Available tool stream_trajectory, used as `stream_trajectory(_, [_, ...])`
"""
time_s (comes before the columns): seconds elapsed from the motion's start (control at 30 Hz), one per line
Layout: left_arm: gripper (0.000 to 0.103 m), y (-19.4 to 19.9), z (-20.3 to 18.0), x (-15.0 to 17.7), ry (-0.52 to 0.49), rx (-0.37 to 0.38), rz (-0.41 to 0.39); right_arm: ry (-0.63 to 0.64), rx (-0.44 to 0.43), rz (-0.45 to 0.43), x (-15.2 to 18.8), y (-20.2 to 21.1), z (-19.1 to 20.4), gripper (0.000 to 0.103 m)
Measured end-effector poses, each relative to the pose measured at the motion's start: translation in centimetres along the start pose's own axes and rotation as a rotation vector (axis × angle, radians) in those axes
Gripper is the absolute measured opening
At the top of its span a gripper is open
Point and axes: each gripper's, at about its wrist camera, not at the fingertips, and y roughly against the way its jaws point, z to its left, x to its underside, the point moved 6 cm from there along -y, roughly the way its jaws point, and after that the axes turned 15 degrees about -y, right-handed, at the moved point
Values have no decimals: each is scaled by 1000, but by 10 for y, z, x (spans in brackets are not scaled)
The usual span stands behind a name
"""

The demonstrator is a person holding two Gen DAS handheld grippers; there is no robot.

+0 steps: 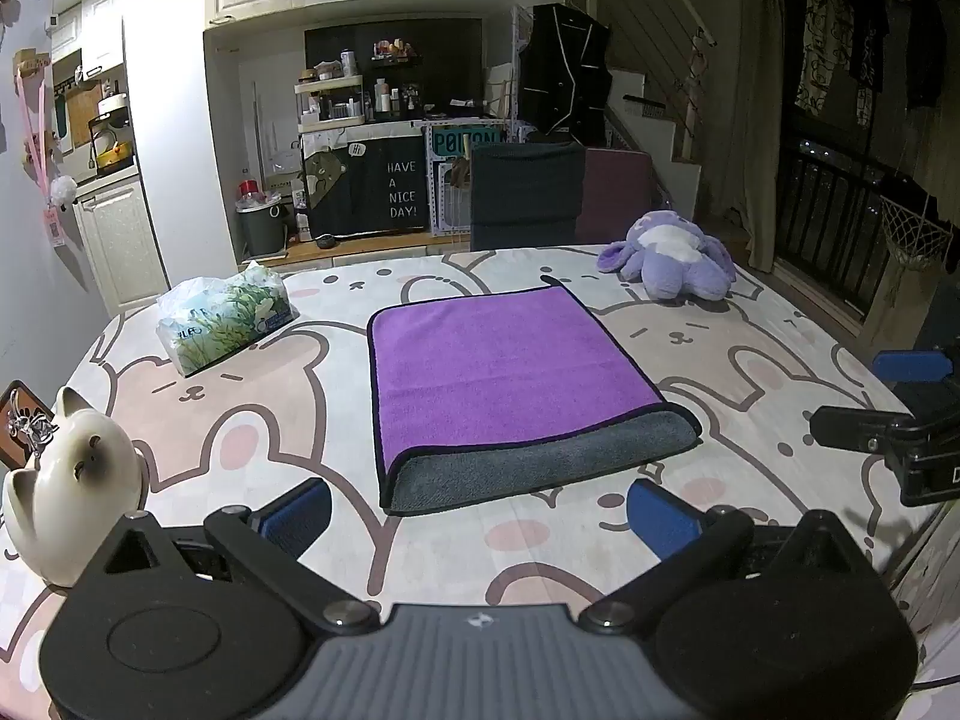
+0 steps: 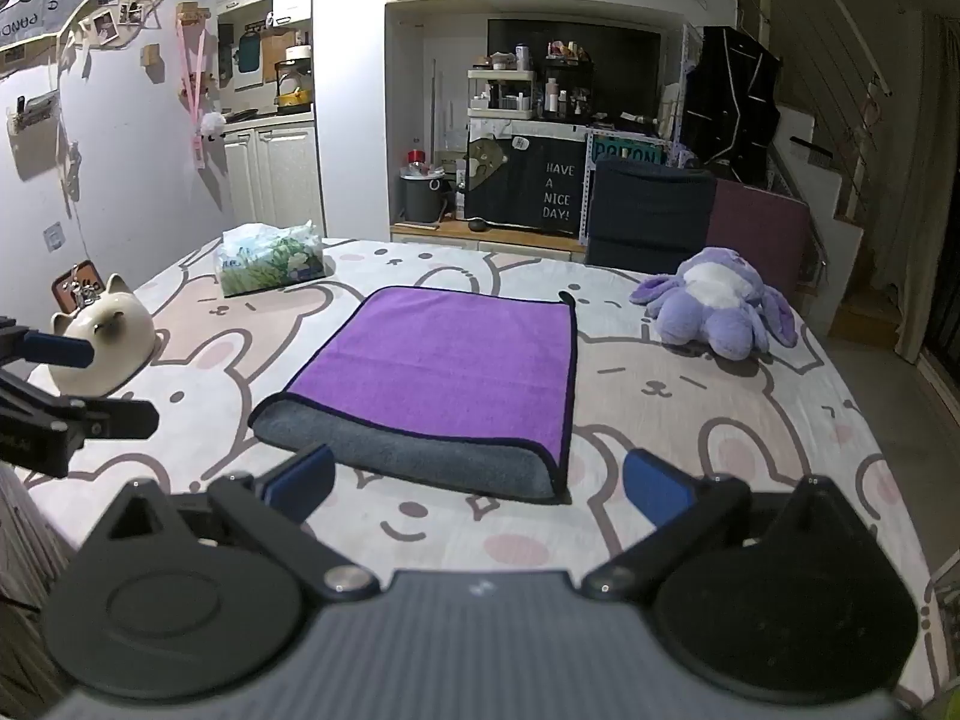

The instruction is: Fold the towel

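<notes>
A purple towel [image 1: 504,360] with a grey underside and a dark hem lies flat on the table, folded over, with the grey layer showing along its near edge. It also shows in the right wrist view [image 2: 456,372]. My left gripper [image 1: 480,516] is open and empty, just short of the towel's near edge. My right gripper [image 2: 480,489] is open and empty, also at the near edge, to the right of the left one. The right gripper shows at the right of the left wrist view [image 1: 888,402]. The left gripper shows at the left of the right wrist view [image 2: 90,378].
The table wears a bunny-print cloth [image 1: 240,420]. A white cat figurine [image 1: 78,480] stands near left, a tissue pack [image 1: 222,318] far left, a purple plush toy [image 1: 672,258] far right. A dark chair [image 1: 528,192] stands behind the table.
</notes>
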Motion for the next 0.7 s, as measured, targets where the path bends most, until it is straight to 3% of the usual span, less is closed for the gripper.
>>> stream_trajectory(0.7, [103,4,4,-13,8,-44,-31,5,-2,-37,-4,3,-2,103])
